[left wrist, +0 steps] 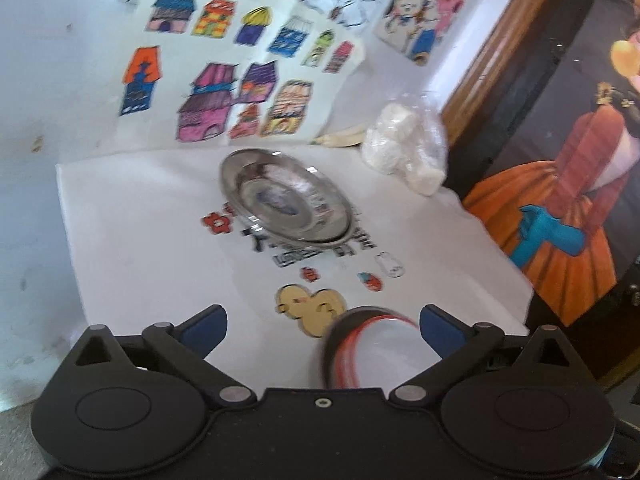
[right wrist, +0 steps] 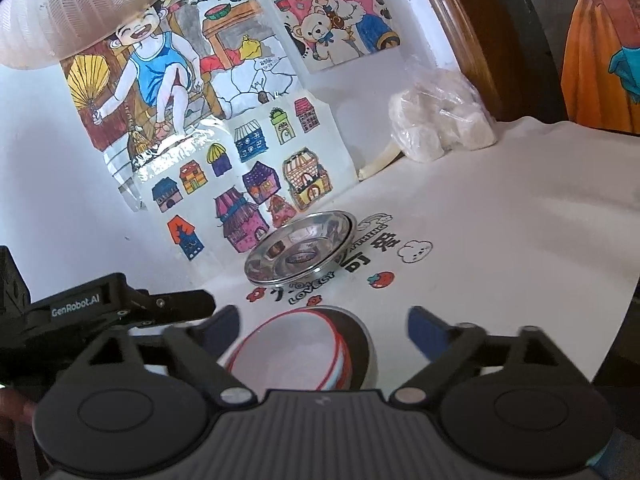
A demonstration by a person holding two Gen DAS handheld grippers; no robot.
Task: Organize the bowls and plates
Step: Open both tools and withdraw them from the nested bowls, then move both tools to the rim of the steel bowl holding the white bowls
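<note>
Two nested steel plates [left wrist: 286,204] [right wrist: 302,248] lie on the white printed mat [left wrist: 140,240] [right wrist: 500,220] near the wall. A white bowl with red rim lines and a dark outside [left wrist: 372,348] [right wrist: 304,356] sits close in front of both cameras, tilted and seemingly nested in another bowl. My left gripper [left wrist: 322,332] is open, with the blurred bowl near its right pad; no pad presses on it. My right gripper [right wrist: 326,328] is open around the same bowl, with gaps on both sides. The left gripper's black body [right wrist: 100,308] shows at the left of the right wrist view.
A clear bag of white lumps [left wrist: 404,152] [right wrist: 440,120] lies at the back right by a wooden frame [left wrist: 496,40]. Coloured drawings [left wrist: 224,80] [right wrist: 248,160] cover the wall behind the plates. A white ribbed object [right wrist: 60,8] hangs at upper left. The mat's right edge [left wrist: 520,280] drops off.
</note>
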